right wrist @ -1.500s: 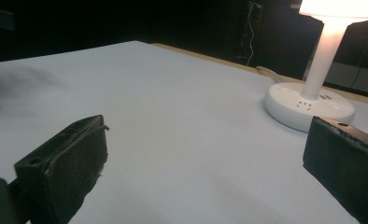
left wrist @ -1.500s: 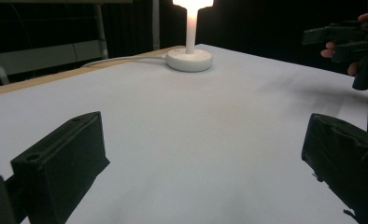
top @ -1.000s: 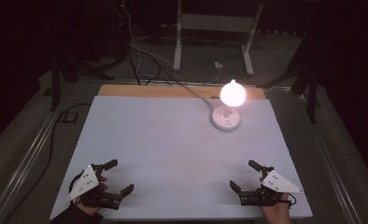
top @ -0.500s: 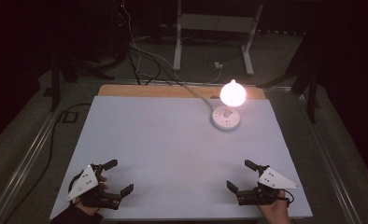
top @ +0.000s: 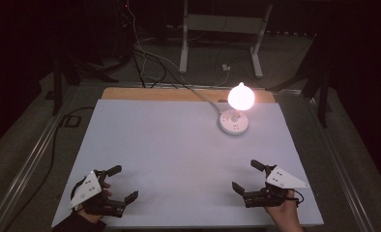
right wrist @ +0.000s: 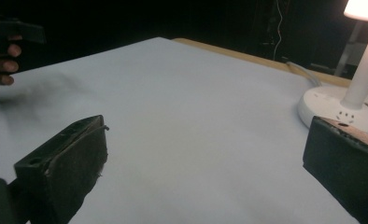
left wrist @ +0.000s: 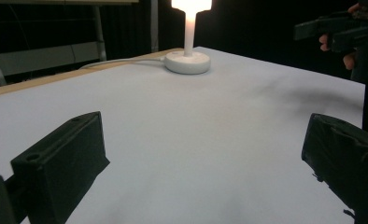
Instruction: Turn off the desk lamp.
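A lit lamp (top: 240, 96) with a glowing round shade stands on a white round base (top: 234, 122) at the back right of the white table (top: 179, 150). The same lamp base (left wrist: 187, 62) appears far ahead in the left gripper view and the lamp base (right wrist: 334, 108) closer at the right in the right gripper view. My left gripper (top: 122, 183) rests open near the front left corner, nothing between its jaws. My right gripper (top: 247, 176) is open near the front right, also holding nothing. The right gripper (left wrist: 334, 28) also appears at the top right of the left gripper view.
A white cable (top: 198, 93) runs from the lamp base off the back edge over a wooden strip (top: 154, 94). Behind the table stand a metal frame (top: 217, 29) and loose cables on the dark floor. A metal rail (top: 24, 164) runs along the left.
The right gripper has shifted slightly to the left and forward along the front edge. The left gripper stays almost where it was.
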